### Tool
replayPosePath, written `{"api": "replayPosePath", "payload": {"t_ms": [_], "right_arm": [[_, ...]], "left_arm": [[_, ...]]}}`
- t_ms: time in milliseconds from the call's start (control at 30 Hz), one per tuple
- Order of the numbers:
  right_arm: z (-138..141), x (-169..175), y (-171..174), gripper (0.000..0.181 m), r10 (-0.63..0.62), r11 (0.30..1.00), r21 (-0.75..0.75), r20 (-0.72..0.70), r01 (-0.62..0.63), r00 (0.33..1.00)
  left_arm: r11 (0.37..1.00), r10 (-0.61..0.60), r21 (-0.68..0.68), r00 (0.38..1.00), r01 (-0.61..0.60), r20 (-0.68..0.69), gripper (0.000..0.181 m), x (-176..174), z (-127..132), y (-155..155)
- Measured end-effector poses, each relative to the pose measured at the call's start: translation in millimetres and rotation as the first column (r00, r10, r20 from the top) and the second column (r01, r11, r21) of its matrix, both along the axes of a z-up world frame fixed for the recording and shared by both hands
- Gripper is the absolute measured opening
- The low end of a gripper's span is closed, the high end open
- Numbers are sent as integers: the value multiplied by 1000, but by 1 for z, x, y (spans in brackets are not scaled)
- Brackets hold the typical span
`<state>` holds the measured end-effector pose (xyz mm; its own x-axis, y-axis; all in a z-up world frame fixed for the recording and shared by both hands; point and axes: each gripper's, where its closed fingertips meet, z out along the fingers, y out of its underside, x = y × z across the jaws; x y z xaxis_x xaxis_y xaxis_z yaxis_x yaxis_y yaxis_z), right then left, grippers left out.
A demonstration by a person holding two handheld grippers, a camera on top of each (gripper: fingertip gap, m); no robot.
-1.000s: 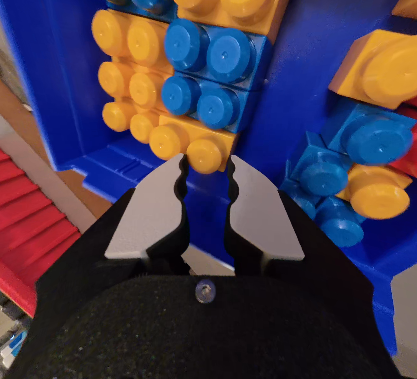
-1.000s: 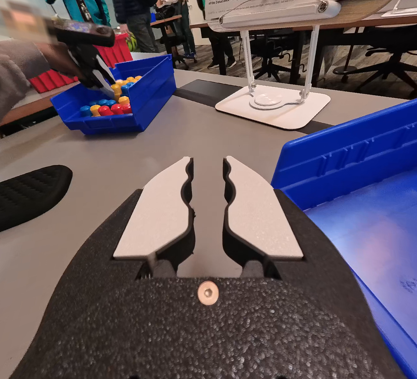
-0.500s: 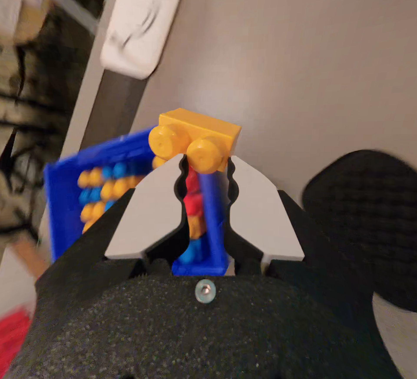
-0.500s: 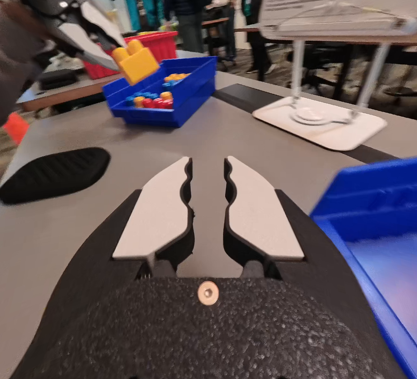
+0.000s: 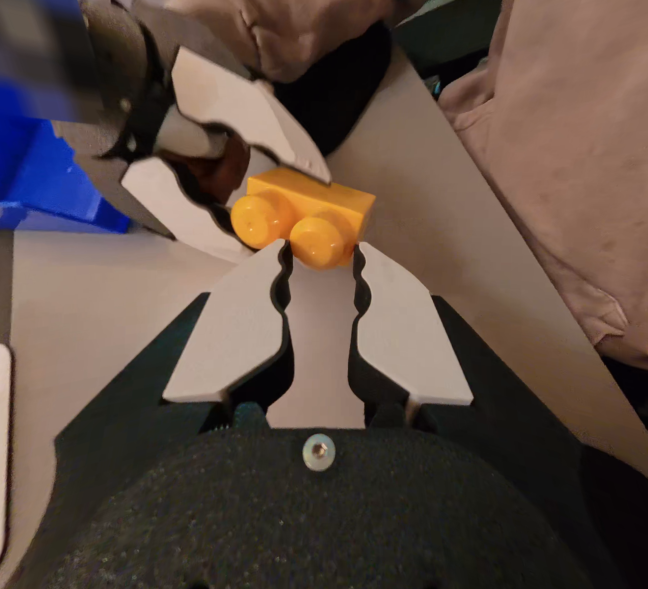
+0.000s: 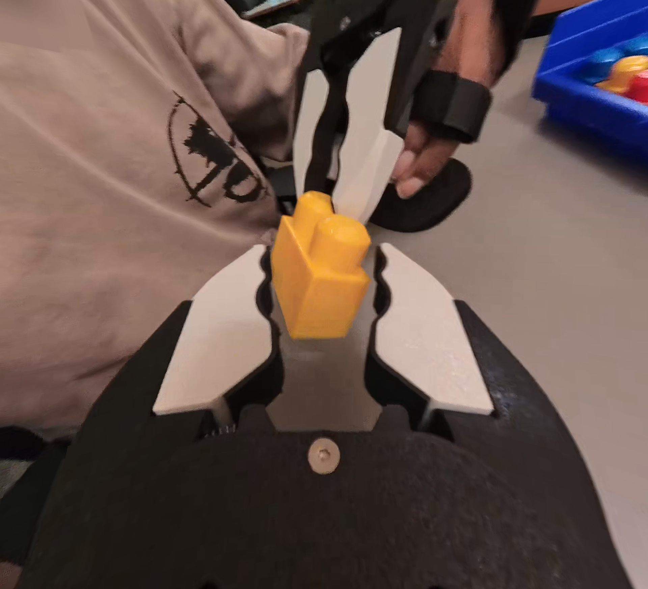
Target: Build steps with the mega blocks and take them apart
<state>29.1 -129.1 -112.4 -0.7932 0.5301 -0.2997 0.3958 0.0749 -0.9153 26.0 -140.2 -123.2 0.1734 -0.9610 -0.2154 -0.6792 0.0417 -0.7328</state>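
Observation:
A yellow two-stud mega block (image 5: 308, 202) is held in the air above the grey table (image 5: 87, 291). My left gripper (image 5: 321, 247) is shut on one of its studs. In the right wrist view the same block (image 6: 315, 291) sits between the fingers of my right gripper (image 6: 322, 251), which is open, with a gap showing on the right side. The left gripper (image 6: 329, 203) comes down from above onto the block's far stud. In the left wrist view the right gripper's fingers (image 5: 238, 109) straddle the block's body from the upper left.
A blue bin (image 6: 596, 109) with blue, yellow and red blocks stands at the right. Another blue bin (image 5: 52, 186) is at the left. A black pad (image 6: 420, 210) lies on the table. A person's beige sleeve (image 5: 280, 10) and torso (image 6: 105, 186) are close by. Only a small space, under 4 cm, lies between the two pairs of fingers.
My left gripper lifted the yellow block out of the blue bin and carried it to the right gripper. The right gripper swung round, opened wider and now straddles the block.

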Motion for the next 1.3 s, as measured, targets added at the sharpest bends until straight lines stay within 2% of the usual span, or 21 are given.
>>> {"api": "replayPosePath", "payload": {"t_ms": [33, 100, 167, 267, 333, 400, 467, 567, 667, 767, 867, 967, 1100, 1167, 1300], "right_arm": [[-2, 1, -4, 46, 17, 1000, -17, 10, -17, 1000], [-1, 4, -7, 41, 30, 998, -51, -5, -30, 1000], [4, 6, -1, 36, -11, 996, -93, -38, 7, 999], [7, 12, 15, 33, -121, 987, -118, -90, 110, 989], [4, 13, 29, 33, -234, 970, -92, -138, 223, 962], [-12, 11, 49, 33, -373, 923, 29, -187, 384, 909], [-32, 7, 71, 33, -483, 821, 198, -259, 535, 836], [-58, 4, 85, 33, -543, 718, 328, -287, 614, 789], [-75, -3, 87, 34, -561, 680, 391, -266, 620, 784], [-76, -10, 88, 34, -564, 688, 398, -234, 607, 792], [-84, -10, 94, 34, -553, 701, 440, -162, 562, 817], [-99, -7, 100, 35, -523, 674, 529, -151, 516, 839], [-100, -7, 100, 35, -528, 664, 532, -164, 525, 834], [-97, -5, 100, 46, -539, 672, 509, -162, 538, 827], [-67, 5, 106, 60, -585, 700, 357, -212, 619, 783]], "left_arm": [[1000, -15, -4, 1000, 15, 16, 33, 4, -1, -1], [1000, -18, -5, 999, 18, 39, 32, 7, -2, -1], [1000, 25, 1, 996, -25, 89, 28, 5, -1, 4], [993, 121, -16, 968, -120, 222, 34, -2, 5, 16], [981, 187, -10, 938, -192, 292, 38, -9, 6, 26], [954, 275, 23, 902, -299, 334, 38, -21, 3, 40], [918, 350, 34, 848, -395, 398, 38, -34, 4, 51], [855, 440, 37, 760, -518, 477, 36, -55, 8, 64], [787, 504, 54, 690, -615, 519, 34, -79, 13, 74], [732, 544, 51, 628, -680, 557, 31, -100, 19, 79], [692, 579, 25, 576, -721, 576, 30, -117, 20, 81], [667, 598, 12, 545, -745, 588, 29, -129, 20, 81], [631, 622, 20, 521, -775, 584, 31, -142, 21, 82], [598, 642, 37, 506, -801, 576, 32, -155, 28, 80], [472, 724, 61, 426, -879, 542, 32, -215, 58, 62]]}}
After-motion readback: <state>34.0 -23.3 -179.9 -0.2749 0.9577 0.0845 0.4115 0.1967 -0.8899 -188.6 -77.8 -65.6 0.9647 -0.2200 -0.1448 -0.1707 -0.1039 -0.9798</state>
